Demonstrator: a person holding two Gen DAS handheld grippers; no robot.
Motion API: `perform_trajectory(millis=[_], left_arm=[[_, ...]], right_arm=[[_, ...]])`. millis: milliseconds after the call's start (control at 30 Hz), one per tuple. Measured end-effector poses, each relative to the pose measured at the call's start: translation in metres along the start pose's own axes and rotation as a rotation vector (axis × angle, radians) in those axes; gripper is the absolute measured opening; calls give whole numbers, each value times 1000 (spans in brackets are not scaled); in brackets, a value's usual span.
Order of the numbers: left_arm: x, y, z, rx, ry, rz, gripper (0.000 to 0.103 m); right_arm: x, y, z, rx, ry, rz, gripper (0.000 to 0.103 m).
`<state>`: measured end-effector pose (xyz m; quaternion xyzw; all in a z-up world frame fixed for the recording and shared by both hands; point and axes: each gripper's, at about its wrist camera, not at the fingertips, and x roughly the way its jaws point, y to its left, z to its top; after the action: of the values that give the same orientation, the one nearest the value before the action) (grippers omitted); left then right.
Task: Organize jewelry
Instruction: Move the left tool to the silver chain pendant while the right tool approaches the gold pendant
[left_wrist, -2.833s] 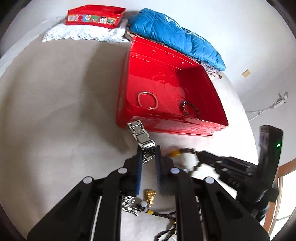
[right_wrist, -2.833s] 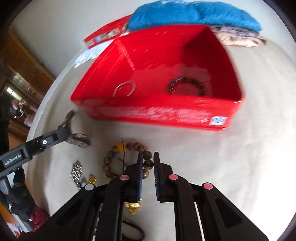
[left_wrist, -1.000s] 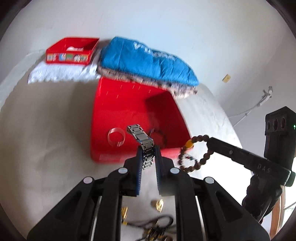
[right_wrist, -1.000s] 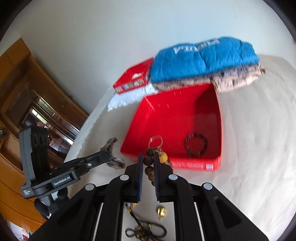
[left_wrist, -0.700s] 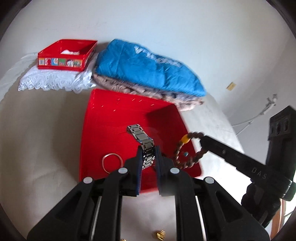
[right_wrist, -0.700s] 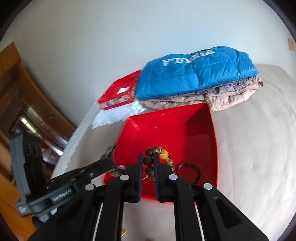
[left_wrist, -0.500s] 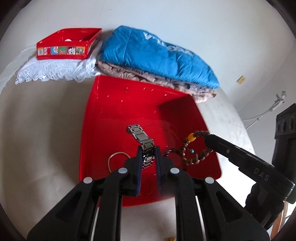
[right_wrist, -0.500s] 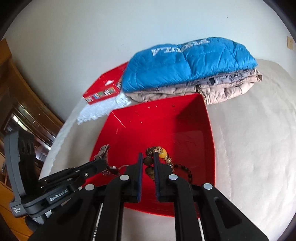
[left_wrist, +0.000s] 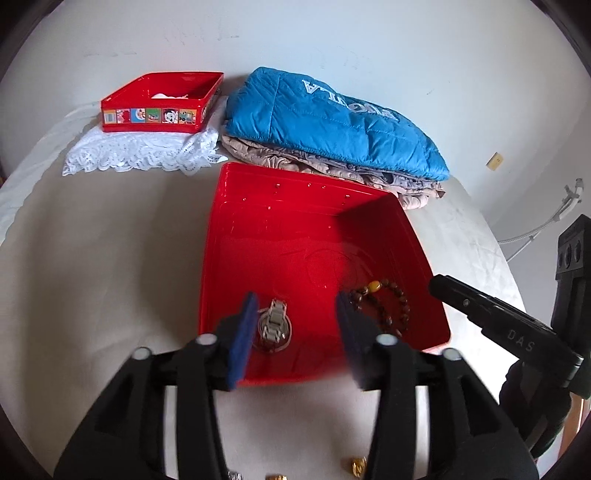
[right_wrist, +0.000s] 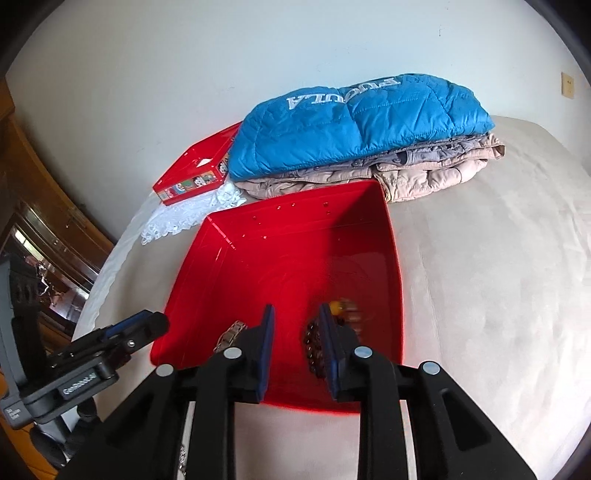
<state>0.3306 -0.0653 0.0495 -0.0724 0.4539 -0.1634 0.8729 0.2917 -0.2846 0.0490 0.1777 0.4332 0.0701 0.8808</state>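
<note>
A silver metal watch (left_wrist: 272, 325) lies on the floor of the red tray (left_wrist: 373, 214), near the tray's front left corner, on top of a thin silver ring (left_wrist: 286, 334) and clear of both blue pads. Just to its right in the same tray rests a brown bead bracelet (left_wrist: 388, 302) with one amber bead (in the right wrist view it is blurred and partly hidden behind a pad). The left gripper (left_wrist: 295, 325) hangs over the tray's near wall, its jaws opening and already wide, gripping nothing; the watch sits below the gap. The right gripper (right_wrist: 295, 332) points into the tray from the other side, jaws opening to a narrower gap with nothing pressed between the pads; the bracelet lies just beyond its right pad. The tray sits on a beige bedcover (left_wrist: 92, 258). Behind it lies a folded blue quilted jacket (left_wrist: 332, 125) atop beige clothing (left_wrist: 332, 170), and farther left a small red tin (left_wrist: 162, 103) stands on white lace (left_wrist: 140, 157). A few gold trinkets (left_wrist: 357, 464) lie on the cover in front of the tray.
</note>
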Motion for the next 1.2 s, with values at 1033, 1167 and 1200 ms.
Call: perform_trajectory(millis=[1033,1167,1200], left_arm=[[-38,55,-147,2,164,92,91],[-33,59,-149,-11,180,87,91],[-32,59,-150,-10,182,86,91]], right_arm=[[23,43,-149,-171,324,-24,26],[29,50,-150,-198,323,-55,24],[29,53,-151,-214,317,-68,21]])
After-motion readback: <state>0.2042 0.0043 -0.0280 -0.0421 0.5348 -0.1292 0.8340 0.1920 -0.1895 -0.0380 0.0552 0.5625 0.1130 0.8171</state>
